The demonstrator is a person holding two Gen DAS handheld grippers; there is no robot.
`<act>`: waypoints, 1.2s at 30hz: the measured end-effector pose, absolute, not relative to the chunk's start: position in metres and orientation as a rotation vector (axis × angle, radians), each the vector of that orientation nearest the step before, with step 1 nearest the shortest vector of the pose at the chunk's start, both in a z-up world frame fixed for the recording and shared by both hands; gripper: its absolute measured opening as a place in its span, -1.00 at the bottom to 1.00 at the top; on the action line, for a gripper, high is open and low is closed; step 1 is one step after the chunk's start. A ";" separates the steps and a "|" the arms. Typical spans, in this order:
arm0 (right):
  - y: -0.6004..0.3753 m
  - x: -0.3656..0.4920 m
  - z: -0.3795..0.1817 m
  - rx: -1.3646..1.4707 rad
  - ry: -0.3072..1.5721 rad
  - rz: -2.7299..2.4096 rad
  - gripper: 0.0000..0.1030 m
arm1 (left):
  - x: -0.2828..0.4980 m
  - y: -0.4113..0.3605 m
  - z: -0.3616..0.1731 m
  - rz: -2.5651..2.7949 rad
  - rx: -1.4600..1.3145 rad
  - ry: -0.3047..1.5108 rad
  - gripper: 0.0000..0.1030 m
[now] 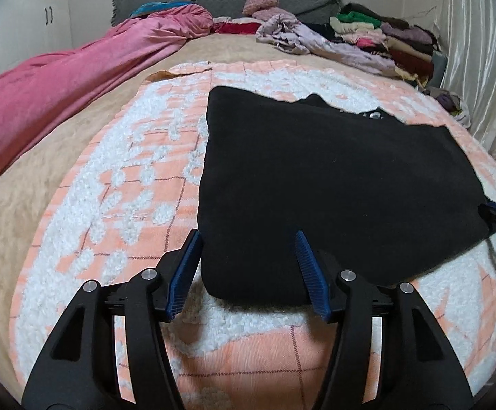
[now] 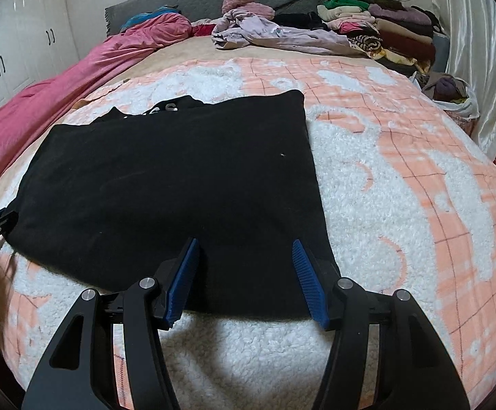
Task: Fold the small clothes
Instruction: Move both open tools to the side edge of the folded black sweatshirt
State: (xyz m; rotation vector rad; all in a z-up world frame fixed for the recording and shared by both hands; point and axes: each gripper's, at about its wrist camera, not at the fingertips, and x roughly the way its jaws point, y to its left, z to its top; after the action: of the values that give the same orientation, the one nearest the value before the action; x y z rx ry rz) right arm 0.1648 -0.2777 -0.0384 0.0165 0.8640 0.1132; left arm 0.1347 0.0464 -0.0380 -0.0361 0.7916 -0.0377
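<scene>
Both jaws wide, empty — left hand-held gripper [image 1: 248, 270] and right hand-held gripper [image 2: 246, 273] over near hem of black garment [image 1: 333, 184]. Risk: pinching only top layer, or fluffy blanket [image 2: 401, 177] — fold skews.

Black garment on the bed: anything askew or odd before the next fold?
Mostly tidy. The black garment lies flat on the orange-and-white blanket, but at its far edge a lower layer with white lettering sticks out past the top layer, so the layers are not lined up there. No damage visible. Both grippers stand open at the near edge.
</scene>
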 end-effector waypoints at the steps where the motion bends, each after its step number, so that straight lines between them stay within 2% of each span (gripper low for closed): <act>1: -0.278 0.163 -0.037 0.019 0.859 0.117 0.09 | 0.133 0.047 -0.037 -0.045 -0.042 0.788 0.11; 5: -0.279 0.154 -0.029 0.042 0.839 0.136 0.19 | 0.127 0.045 -0.035 -0.060 -0.046 0.776 0.21; 8: -0.278 0.149 -0.025 0.040 0.831 0.148 0.24 | 0.123 0.043 -0.032 -0.072 -0.042 0.760 0.37; 13: -0.269 0.142 -0.016 0.025 0.815 0.179 0.25 | 0.118 0.045 -0.027 -0.082 -0.052 0.737 0.54; 21: -0.242 0.136 -0.005 -0.017 0.796 0.242 0.25 | 0.116 0.055 -0.025 -0.061 -0.082 0.725 0.72; 28: -0.215 0.136 -0.005 -0.053 0.800 0.293 0.26 | 0.115 0.062 -0.023 -0.049 -0.110 0.722 0.76; 29: -0.212 0.136 -0.006 -0.056 0.801 0.297 0.54 | 0.115 0.063 -0.022 -0.046 -0.113 0.721 0.77; 31: -0.205 0.134 -0.005 -0.056 0.773 0.295 0.79 | 0.114 0.066 -0.022 -0.041 -0.119 0.718 0.81; 36: -0.183 0.134 -0.005 -0.087 0.761 0.344 0.80 | 0.116 0.074 -0.021 -0.026 -0.135 0.720 0.81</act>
State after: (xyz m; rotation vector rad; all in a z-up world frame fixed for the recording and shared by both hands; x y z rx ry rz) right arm 0.1335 -0.1832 -0.0045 -0.0871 0.7608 0.3437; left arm 0.1160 0.0742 -0.0215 -0.1347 0.7201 -0.0262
